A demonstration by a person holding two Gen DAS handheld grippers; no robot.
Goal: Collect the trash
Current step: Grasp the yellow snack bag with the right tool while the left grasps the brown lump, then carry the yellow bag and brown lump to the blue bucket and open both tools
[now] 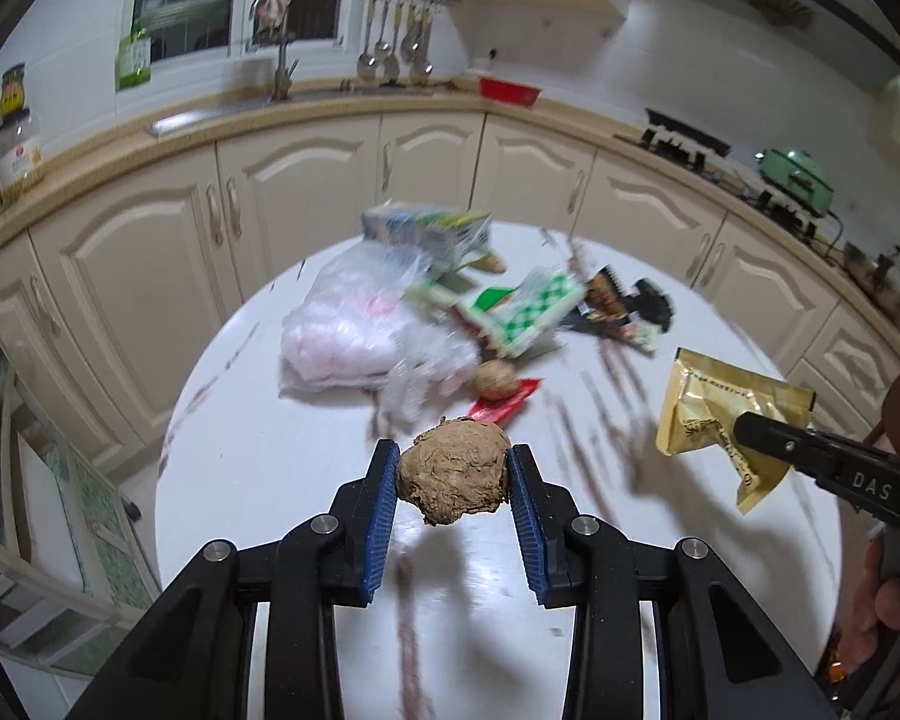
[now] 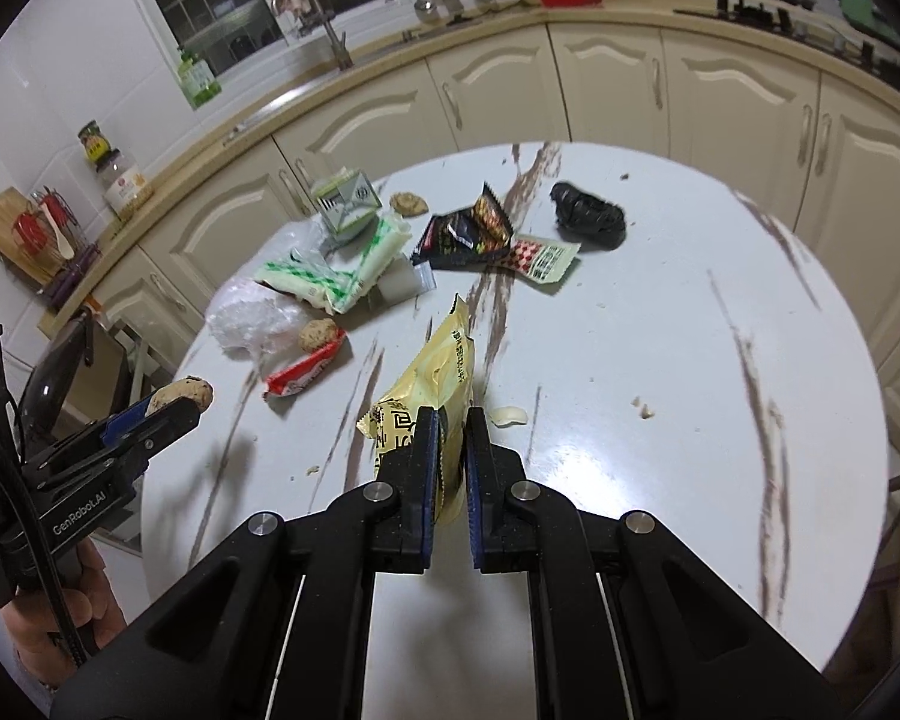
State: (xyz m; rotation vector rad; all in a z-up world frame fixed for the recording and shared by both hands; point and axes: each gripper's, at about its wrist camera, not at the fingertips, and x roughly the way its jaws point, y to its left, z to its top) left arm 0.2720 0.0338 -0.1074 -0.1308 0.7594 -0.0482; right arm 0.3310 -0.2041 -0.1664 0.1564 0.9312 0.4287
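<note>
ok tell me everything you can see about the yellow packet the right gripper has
The yellow packet is a glossy, crinkled foil-like pouch, pale gold with dark printed characters and a black pattern near its lower end. It looks flat and empty. The right gripper is shut on its lower end, both blue pads pressing it, and the rest stands up and away from the jaws, above the white marbled table. In the left wrist view its free edges hang loose, and it appears to touch nothing but the gripper.

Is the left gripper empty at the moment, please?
No, the left gripper is clamped on a crumpled brown paper ball, which it holds clear above the white table.
</note>
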